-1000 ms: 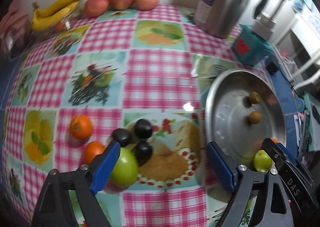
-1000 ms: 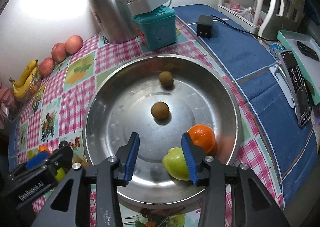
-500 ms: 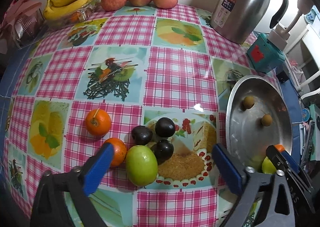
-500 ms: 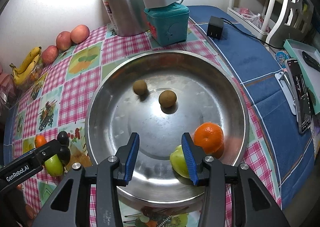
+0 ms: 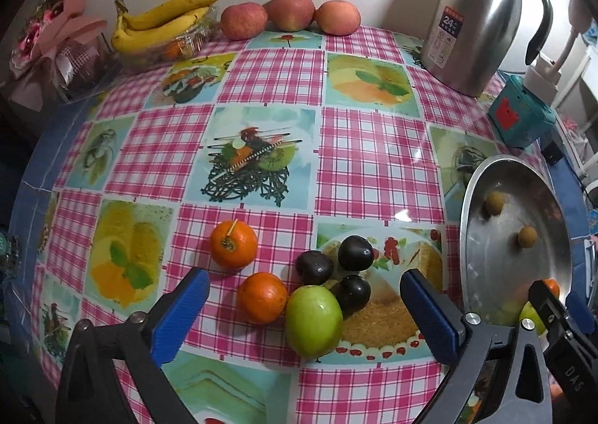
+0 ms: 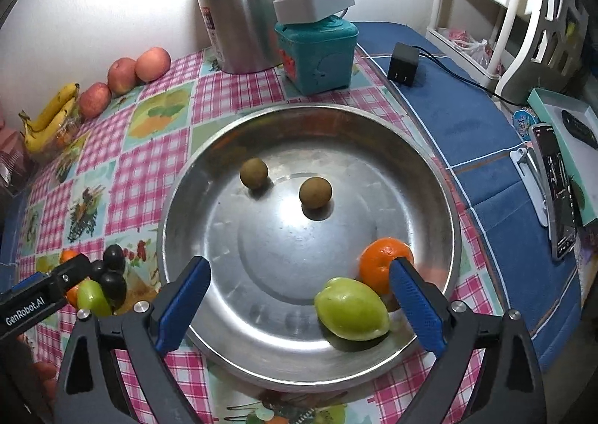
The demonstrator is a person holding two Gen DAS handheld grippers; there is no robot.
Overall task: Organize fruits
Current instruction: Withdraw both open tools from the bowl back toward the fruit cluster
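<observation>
In the left wrist view my left gripper (image 5: 302, 276) is open wide above a cluster on the tablecloth: a green fruit (image 5: 314, 321), two oranges (image 5: 262, 297) (image 5: 233, 244) and three dark plums (image 5: 355, 253). None of them touches its pads. My right gripper (image 6: 299, 267) hangs over the steel bowl (image 6: 175, 200) with its jaws opening. A second green fruit (image 6: 351, 308) lies loose in the bowl near the right pad, beside an orange (image 6: 381, 267). Two small brown fruits (image 6: 254, 173) (image 6: 316, 193) rest farther back in the bowl.
Bananas (image 5: 164, 22) and three apples (image 5: 291, 11) line the wall. A steel jug (image 5: 474, 24) and a teal box (image 6: 317, 50) carrying a white power strip stand behind the bowl. A charger (image 6: 403, 61) and a phone (image 6: 557, 192) lie on the blue cloth to the right.
The right gripper's jaws have spread from narrow to wide, and the green fruit now lies free in the bowl. The left gripper drew back, so the fruit cluster now sits between its fingers.
</observation>
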